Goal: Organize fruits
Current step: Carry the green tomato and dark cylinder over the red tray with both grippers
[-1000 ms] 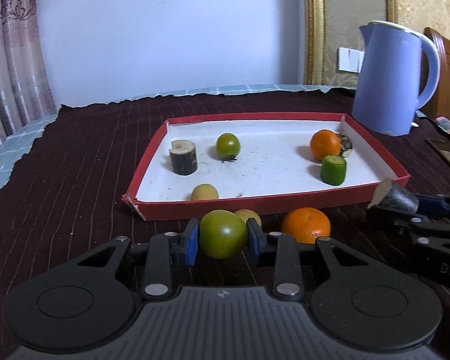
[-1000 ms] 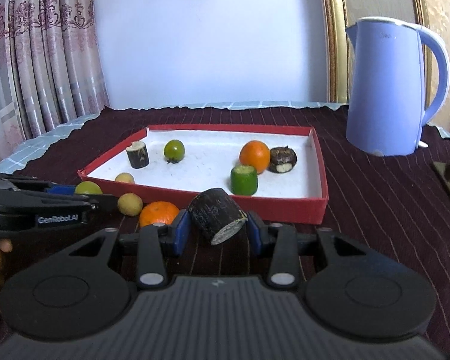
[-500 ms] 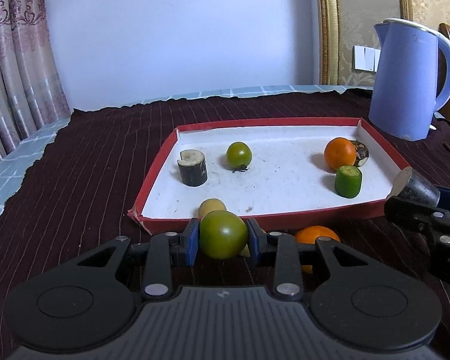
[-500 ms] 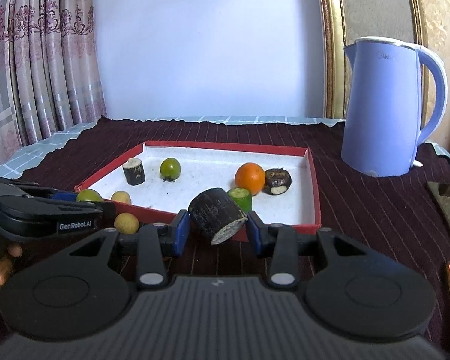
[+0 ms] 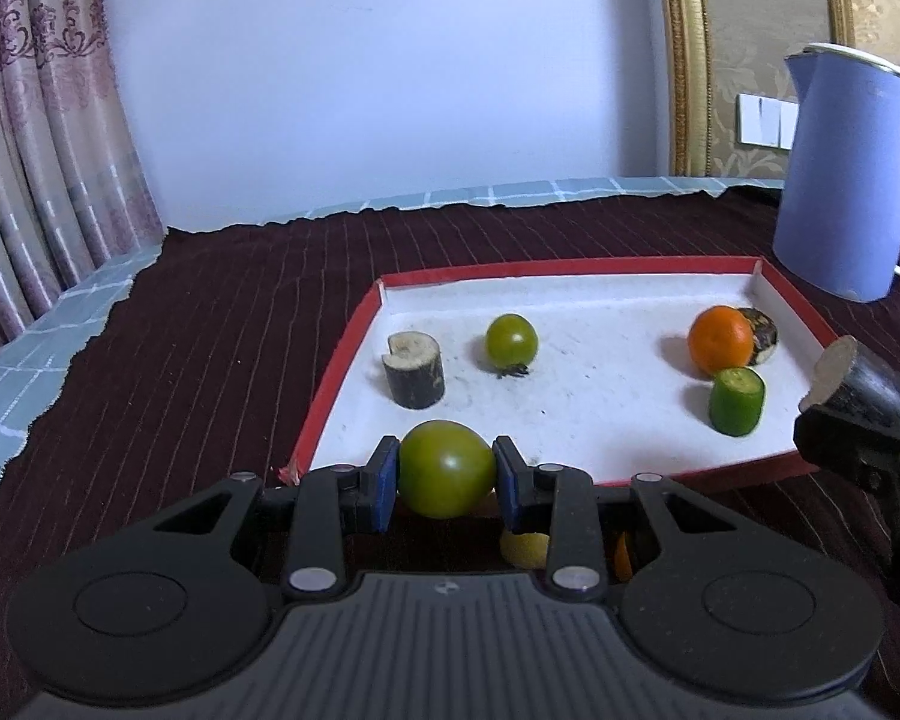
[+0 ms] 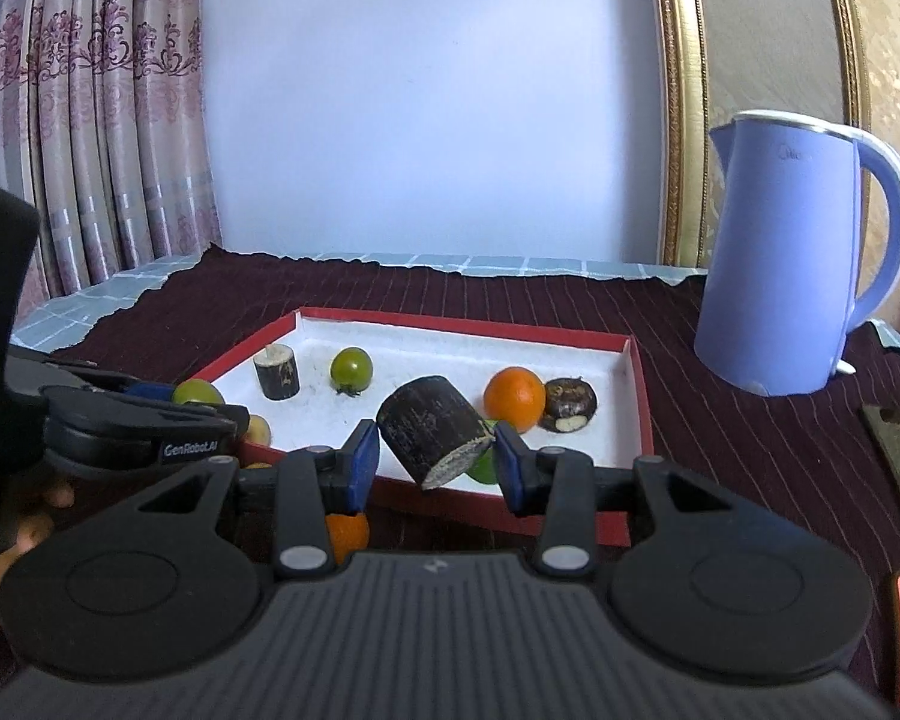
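Bare white floor spans mid-tray point(image 5: 600, 414); left tool point(image 5: 447, 483) clamps green tomato point(image 5: 446, 468); right tool point(image 6: 438, 459) seemingly clamps dark stalk piece point(image 6: 432, 429).

Table under dark maroon striped cloth point(image 5: 222, 324), frame centre. Directly on cloth: red-rimmed white tray point(image 5: 336, 372) centre-right, blue kettle point(image 5: 840, 180) upper right, orange point(image 6: 347, 531) lower left.
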A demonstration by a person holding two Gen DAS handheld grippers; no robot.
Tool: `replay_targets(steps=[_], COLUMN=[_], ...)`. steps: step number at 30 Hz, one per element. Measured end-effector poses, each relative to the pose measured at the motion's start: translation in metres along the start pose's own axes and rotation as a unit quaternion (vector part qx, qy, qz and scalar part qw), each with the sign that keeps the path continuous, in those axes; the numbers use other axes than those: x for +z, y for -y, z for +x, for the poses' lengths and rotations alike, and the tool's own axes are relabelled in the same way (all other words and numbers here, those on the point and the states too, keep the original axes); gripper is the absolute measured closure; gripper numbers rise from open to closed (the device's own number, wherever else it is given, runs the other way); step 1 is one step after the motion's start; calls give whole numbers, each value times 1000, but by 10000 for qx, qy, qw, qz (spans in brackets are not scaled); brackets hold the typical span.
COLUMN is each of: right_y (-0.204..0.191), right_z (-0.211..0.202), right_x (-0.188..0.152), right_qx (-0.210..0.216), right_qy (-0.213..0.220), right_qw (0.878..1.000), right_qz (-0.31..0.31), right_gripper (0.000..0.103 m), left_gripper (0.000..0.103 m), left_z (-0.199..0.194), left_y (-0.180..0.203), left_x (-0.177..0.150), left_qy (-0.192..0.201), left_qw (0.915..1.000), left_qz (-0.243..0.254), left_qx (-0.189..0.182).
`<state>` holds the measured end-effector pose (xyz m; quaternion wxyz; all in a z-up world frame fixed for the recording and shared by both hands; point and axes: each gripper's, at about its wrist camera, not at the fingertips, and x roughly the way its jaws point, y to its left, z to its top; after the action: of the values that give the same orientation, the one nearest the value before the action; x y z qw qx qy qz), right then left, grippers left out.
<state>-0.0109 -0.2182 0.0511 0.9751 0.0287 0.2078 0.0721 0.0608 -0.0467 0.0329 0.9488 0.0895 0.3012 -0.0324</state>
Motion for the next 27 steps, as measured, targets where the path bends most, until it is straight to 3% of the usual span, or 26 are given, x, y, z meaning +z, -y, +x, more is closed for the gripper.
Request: replay_targets(steps=[27], right_y=[11], right_z=[36], right_x=[27], right_qx=[-84], right_qy=[63], right_qw=[9999], right_qz=[15], right_gripper=[64], left_gripper=[71], left_z=[47], left_y=[11], left_x=[32], left_qy=[-338], left_qw=[9994], left_qz=[10], left_qx=[68])
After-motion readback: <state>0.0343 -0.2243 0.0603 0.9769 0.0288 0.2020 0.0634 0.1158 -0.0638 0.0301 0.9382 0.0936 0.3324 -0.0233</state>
